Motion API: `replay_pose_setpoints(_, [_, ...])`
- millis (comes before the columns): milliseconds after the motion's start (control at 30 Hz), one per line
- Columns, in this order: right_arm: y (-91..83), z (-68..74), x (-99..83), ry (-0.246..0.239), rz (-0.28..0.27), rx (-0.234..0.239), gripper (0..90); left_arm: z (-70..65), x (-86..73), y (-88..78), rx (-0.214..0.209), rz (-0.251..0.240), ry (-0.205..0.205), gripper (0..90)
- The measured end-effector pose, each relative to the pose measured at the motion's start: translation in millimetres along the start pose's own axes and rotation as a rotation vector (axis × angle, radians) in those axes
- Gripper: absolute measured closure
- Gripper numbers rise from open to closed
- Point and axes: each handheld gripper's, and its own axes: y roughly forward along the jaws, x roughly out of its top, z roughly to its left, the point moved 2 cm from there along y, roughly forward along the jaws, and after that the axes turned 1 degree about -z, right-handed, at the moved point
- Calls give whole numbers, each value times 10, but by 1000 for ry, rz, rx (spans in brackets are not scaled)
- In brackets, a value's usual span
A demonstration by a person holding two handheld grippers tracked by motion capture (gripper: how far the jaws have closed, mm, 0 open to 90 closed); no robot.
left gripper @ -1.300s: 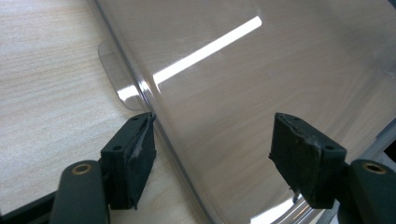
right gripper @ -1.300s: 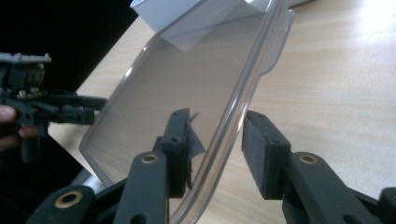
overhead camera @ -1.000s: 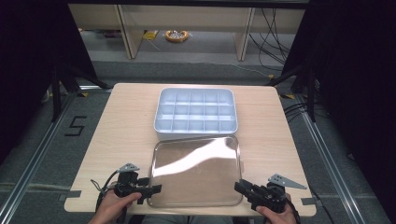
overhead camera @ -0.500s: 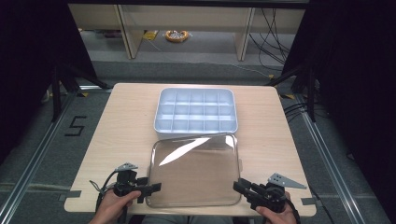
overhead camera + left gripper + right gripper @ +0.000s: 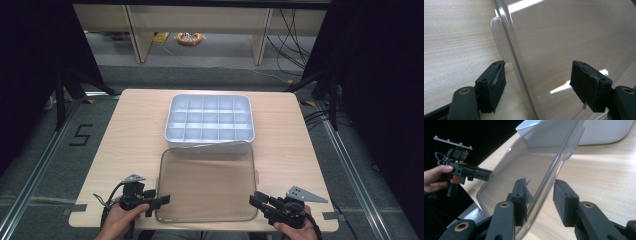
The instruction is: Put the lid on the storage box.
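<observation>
A clear plastic lid point(image 5: 207, 182) lies tilted on the near half of the wooden table point(image 5: 130, 130), its far edge against the white compartment box point(image 5: 209, 120). My left gripper point(image 5: 161, 202) stands open at the lid's near left corner. The rim point(image 5: 509, 42) passes between its jaws, and a wide gap shows on the side of the far pad. My right gripper point(image 5: 256, 200) is at the near right corner, shut on the lid's edge point(image 5: 549, 177). The right gripper view has the box point(image 5: 599, 132) behind the lid and the left gripper point(image 5: 487, 175) in a hand beyond it.
The box's compartments look empty. Bare wood lies to the left and right of lid and box. Dark curtains flank the table. Floor with cables, table legs and a yellow object lies beyond the far edge.
The bright glare on the lid has faded, so its tilt has shifted a little. Both hands and grippers stay where they were.
</observation>
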Motion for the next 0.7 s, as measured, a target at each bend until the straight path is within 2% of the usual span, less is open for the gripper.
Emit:
replay_pose_setpoints(33, [8,-12,4,-22,-11,6,659,-2,0,2,-17,6,-5,274])
replay_pose_setpoints(67, [7,-3,6,-34,-8,9,661,-9,-13,-3,-37,16,-7,328])
replay_pose_setpoints(133, [3,-3,4,-23,-5,14,662,-11,-16,-8,-37,15,-7,367])
replay_pose_setpoints(167, [-3,-12,-11,27,1,0,662,6,-24,-19,-49,16,-16,399])
replay_pose_setpoints(200, [3,-57,-16,9,-1,6,662,13,-22,-26,-53,14,-11,427])
replay_pose_setpoints(267, [-2,-100,-27,23,-2,-13,663,16,-18,-38,-49,10,-1,480])
replay_pose_setpoints(300, [-2,-86,-33,50,0,-19,665,19,-7,-57,-40,-8,28,500])
replay_pose_setpoints(333, [-8,-100,-26,34,-2,-22,669,19,-7,-57,-40,-8,28,515])
replay_pose_setpoints(367, [-15,-112,-25,25,-3,-34,671,8,-1,-66,-27,-33,41,533])
replay_pose_setpoints(400, [-12,-117,-27,25,-1,-40,673,8,-1,-76,-24,-32,57,541])
replay_pose_setpoints(433, [-16,-109,-36,49,16,-44,674,2,-1,-81,-21,-38,64,546])
replay_pose_setpoints(500, [5,-143,-54,36,23,-65,674,-8,6,-90,-17,-44,85,563])
replay_pose_setpoints(533, [-1,-117,-63,79,39,-72,674,-20,7,-92,-15,-51,83,574])
replay_pose_setpoints(700, [7,-134,-57,53,37,-99,678,-41,17,-105,-5,-67,100,589])
